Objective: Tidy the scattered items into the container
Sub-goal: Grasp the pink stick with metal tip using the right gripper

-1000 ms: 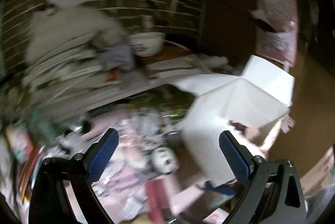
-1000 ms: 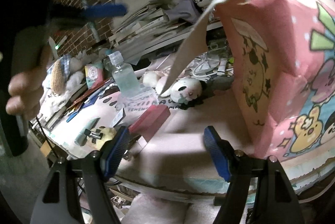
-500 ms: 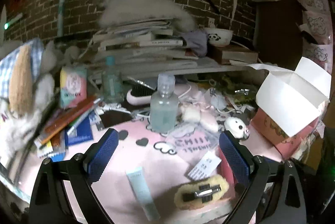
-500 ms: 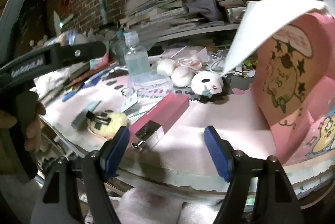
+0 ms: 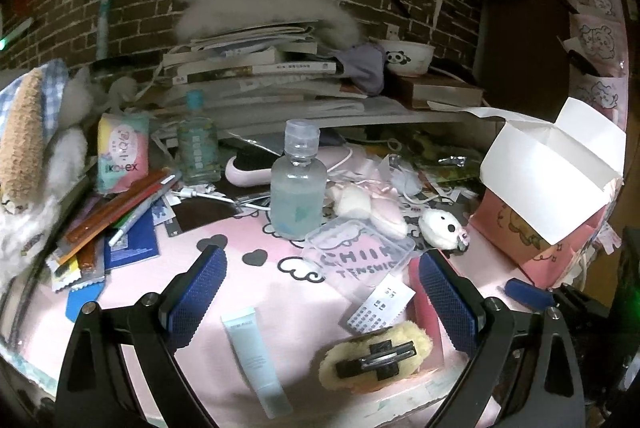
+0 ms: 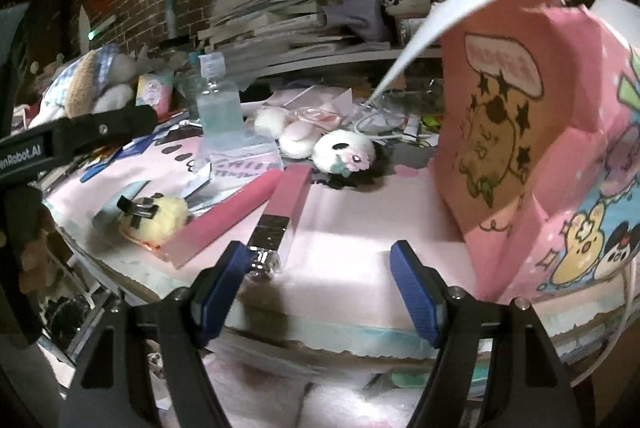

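**Both grippers' fingers spread over a cluttered pink desk**

Fingers (image 5: 448, 302) of the left gripper (image 5: 320, 302) stand spread, pinching nothing; the right gripper (image 6: 320, 288) likewise gapes empty, its left finger just beside the pink lipstick tube (image 6: 286, 212). At the right of both frames stands the pink cartoon-printed box (image 6: 520, 132), white flaps open. Lower centre in the left view lie one pale blue tube (image 5: 256, 360) and one yellow fluffy clip (image 5: 376, 358); mid-frame, one clear bottle (image 5: 296, 188) stands upright beside three small plush items (image 5: 440, 228).

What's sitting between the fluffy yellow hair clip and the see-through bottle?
In the left wrist view, a white printed paper tag and a flat clear plastic lid lie between the fluffy yellow hair clip and the clear bottle.
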Tool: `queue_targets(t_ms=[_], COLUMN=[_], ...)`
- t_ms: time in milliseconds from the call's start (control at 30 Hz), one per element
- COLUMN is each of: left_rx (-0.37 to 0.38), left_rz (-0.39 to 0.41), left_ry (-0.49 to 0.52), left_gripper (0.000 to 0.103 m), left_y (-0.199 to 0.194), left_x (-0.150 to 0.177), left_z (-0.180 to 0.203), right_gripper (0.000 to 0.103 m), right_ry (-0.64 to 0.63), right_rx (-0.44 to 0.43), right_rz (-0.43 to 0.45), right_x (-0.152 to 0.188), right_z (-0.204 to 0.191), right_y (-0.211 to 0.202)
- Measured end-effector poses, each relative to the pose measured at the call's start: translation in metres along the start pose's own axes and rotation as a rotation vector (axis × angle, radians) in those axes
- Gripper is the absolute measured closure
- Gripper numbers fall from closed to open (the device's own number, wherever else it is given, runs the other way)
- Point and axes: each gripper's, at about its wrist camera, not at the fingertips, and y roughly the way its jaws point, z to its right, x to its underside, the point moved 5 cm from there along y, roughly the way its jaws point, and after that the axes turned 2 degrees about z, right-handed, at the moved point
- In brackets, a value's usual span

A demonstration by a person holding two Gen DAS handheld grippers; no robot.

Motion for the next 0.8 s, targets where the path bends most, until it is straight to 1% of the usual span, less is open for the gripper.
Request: queue_targets(t_ms=[300,333,367,433,467,500,600,667,700,800], left_rx=[0.002,0.004,0.005,0.005,0.007,0.009,0.011,0.011,0.012,0.014], left_rz=[0.009,0.011,0.014,0.016,0.015,0.013,0.007,0.007,0.008,0.015], left_ry=[-0.008,-0.011,-0.013,-0.021,-0.026,-0.03,-0.039,-0.04,-0.041,-0.042], left_gripper=[0.007,0.007,0.007,0.007,0.007,0.007,0.007,0.007,0.007,0.007], left_y=[0.001,0.001,0.001,0.003,0.004,0.006,0.008,0.007,0.007,0.005], left_x=[0.0,0.0,0.0,0.001,0.001,0.002,0.004,0.004,0.004,0.004], left_z=[-0.002,-0.003,-0.004,-0.008,-0.009,-0.011,-0.014,-0.016,-0.016,-0.016], right_gripper=[0.033,0.038,0.045,0.054,0.057,0.059,0.07,0.084,0.087,0.088], right_ry=[0.004,0.005,0.005,-0.006,-0.015,-0.023,-0.047,-0.066,-0.076,-0.116], right_rx=[-0.043,-0.041,-0.037,-0.027,-0.023,-0.019,-0.005,-0.006,-0.007,0.015], right_rz=[0.014,0.015,0.017,0.02,0.022,0.024,0.035,0.043,0.045,0.056], right_x=[-0.007,-0.008,-0.009,-0.01,-0.01,-0.011,-0.01,-0.01,-0.01,-0.009], right_z=[-0.014,-0.014,-0.014,-0.014,-0.014,-0.014,-0.015,-0.016,-0.018,-0.023], right_y=[0.014,0.016,0.017,0.02,0.021,0.022,0.022,0.022,0.022,0.021])
